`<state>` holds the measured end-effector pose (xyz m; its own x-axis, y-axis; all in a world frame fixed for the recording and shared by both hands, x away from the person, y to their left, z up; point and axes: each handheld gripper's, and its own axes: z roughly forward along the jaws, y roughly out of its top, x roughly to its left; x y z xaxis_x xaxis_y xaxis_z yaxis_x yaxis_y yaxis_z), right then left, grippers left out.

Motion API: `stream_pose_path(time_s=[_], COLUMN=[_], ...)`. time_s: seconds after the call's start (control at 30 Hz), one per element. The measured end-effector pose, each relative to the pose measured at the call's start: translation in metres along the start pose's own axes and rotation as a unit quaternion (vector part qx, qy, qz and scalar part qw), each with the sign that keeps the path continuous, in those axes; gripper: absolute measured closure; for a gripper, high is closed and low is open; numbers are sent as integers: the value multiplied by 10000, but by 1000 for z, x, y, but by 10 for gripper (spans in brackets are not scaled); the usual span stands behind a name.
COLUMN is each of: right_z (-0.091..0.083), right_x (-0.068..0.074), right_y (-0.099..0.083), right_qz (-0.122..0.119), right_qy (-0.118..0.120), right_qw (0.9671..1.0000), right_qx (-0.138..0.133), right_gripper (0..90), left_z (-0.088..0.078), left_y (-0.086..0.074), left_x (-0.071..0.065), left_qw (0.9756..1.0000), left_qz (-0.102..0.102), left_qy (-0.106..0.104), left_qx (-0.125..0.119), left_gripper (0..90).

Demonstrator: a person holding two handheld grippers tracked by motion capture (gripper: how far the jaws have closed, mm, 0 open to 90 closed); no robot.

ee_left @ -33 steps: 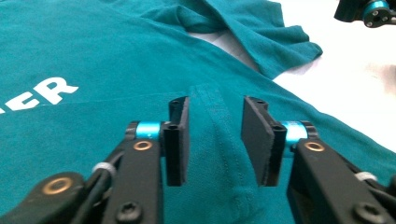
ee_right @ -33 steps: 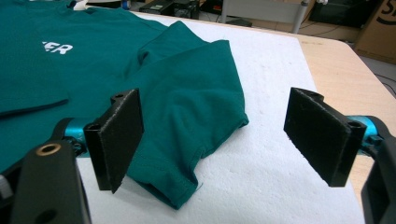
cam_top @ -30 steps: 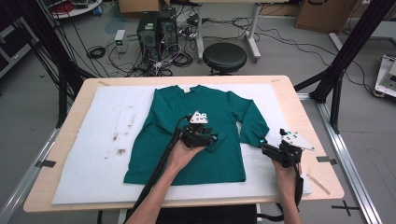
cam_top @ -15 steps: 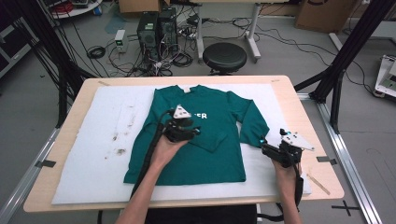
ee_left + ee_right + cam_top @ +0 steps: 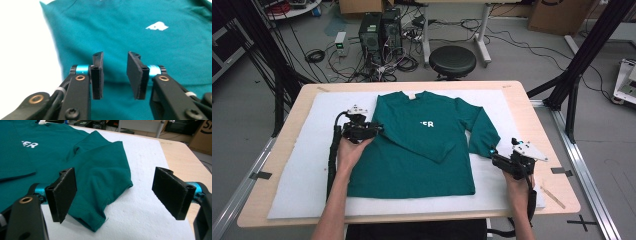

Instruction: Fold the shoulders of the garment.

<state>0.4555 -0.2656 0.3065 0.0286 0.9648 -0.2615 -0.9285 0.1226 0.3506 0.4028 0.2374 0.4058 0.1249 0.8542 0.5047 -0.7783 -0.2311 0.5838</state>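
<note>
A dark green long-sleeved shirt [image 5: 422, 145] lies flat, front up, on a white padded mat [image 5: 307, 170] that covers most of a light wooden table [image 5: 532, 115]. Its collar points to the far side and its hem to the near side. Small white letters [image 5: 427, 124] sit on the chest. The sleeve on the left is folded across the body, slanting down toward the middle. The sleeve on the right [image 5: 482, 131] lies bent outward, with its cuff on the mat at the shirt's right side.

The person's left hand holds the left gripper [image 5: 374, 130] at the shirt's left edge, near the shoulder, pointing right toward the cloth. In the left gripper view, the left gripper [image 5: 115, 75] has a moderate gap between its jaws, which have just been closing; nothing is between them, and the green cloth lies beyond and below.

The right hand holds the right gripper [image 5: 493, 156] near the table's right side, just beside the cuff of the outward sleeve. In the right gripper view, the right gripper [image 5: 117, 195] has its jaws spread wide and holds nothing; the cuff [image 5: 100, 220] lies on the mat near one jaw, not pinched.

Beyond the table's far edge, a round black stool [image 5: 452, 61] stands on the floor.
</note>
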Motion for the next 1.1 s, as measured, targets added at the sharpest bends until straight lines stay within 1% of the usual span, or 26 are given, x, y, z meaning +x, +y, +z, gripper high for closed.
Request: stream_pose_path(time_s=[0.03, 0.07, 0.13, 0.17, 0.23, 0.33, 0.37, 0.4, 0.43, 0.47, 0.5, 0.53, 0.57, 0.63, 0.7, 0.73, 0.77, 0.8, 0.83, 0.87, 0.93, 0.97, 1.0, 1.03, 1.07, 1.1], right_z=[0, 0, 0, 0, 0, 0, 0, 0, 0, 0, 0, 0, 0, 0, 0, 0, 0, 0, 0, 0, 0, 0, 0, 0, 0, 0], right_x=[0, 0, 0, 0, 0, 0, 0, 0, 0, 0, 0, 0, 0, 0, 0, 0, 0, 0, 0, 0, 0, 0, 0, 0, 1, 0], right_y=[0, 0, 0, 0, 0, 0, 0, 0, 0, 0, 0, 0, 0, 0, 0, 0, 0, 0, 0, 0, 0, 0, 0, 0, 0, 0], right_qz=[-7, -17, -27, -25, -24, -20, -21, -5, -5, -1, 1, -5, -12, -20, -22, -24, -29, -29, -27, -27, -25, -25, -25, -31, -10, -28], right_qy=[0, -4, -6, 0, -2, 0, 2, 7, 7, 4, 8, 6, 2, 3, 1, -1, -3, -3, -4, -4, -4, -4, 4, -1, 10, 4], right_qw=[10000, 10000, 10000, 10000, 10000, 10000, 10000, 10000, 10000, 10000, 10000, 10000, 10000, 10000, 10000, 10000, 10000, 10000, 10000, 10000, 10000, 10000, 10000, 10000, 10000, 10000], right_qx=[-2, -4, -11, -13, -15, -16, -14, -3, -3, -3, -3, -4, -9, -14, -13, -13, -13, -13, -12, -12, -5, -5, -1, -4, 7, -2], right_gripper=[202, 202, 202, 202, 202, 202, 202, 202, 202, 202, 202, 202, 202, 202, 202, 202, 202, 202, 202, 202, 202, 202, 202, 202, 202, 202], left_z=[3, 5, 13, 13, 19, 25, 25, 24, 24, 22, 22, 21, 18, 17, 13, 12, 11, 9, 4, 4, -9, -9, -15, -21, -27, -34], left_y=[-2, -3, -5, -5, -7, -11, -11, -11, -10, -10, -10, -10, -10, -10, -10, -10, -10, -11, -11, -11, -10, -10, -10, -11, -12, -14], left_x=[6, 7, 10, 10, 11, 14, 15, 15, 15, 17, 17, 19, 22, 24, 26, 29, 31, 32, 33, 33, 34, 34, 34, 34, 33, 33], left_qw=[9999, 9998, 9994, 9994, 9986, 9969, 9969, 9966, 9963, 9952, 9952, 9949, 9942, 9939, 9916, 9912, 9917, 9911, 9911, 9911, 9935, 9935, 9945, 9950, 9951, 9948], left_qz=[-83, -116, -163, -163, -118, -154, -176, -154, -139, -154, -154, -186, -286, -318, -362, -405, -433, -436, -429, -429, -389, -389, -339, -262, -219, -190], left_qy=[38, 39, 70, 70, 279, 461, 455, 503, 576, 745, 745, 783, 877, 925, 1137, 1158, 1107, 1151, 1170, 1170, 1053, 1053, 990, 959, 957, 971], left_qx=[138, 156, 283, 283, 444, 620, 614, 627, 625, 617, 617, 603, 551, 519, 491, 487, 496, 499, 463, 463, 205, 205, 73, -38, -138, -256], left_gripper=[689, 694, 708, 716, 729, 742, 752, 763, 763, 772, 778, 787, 792, 792, 787, 779, 769, 769, 748, 727, 693, 669, 669, 628, 562, 531])
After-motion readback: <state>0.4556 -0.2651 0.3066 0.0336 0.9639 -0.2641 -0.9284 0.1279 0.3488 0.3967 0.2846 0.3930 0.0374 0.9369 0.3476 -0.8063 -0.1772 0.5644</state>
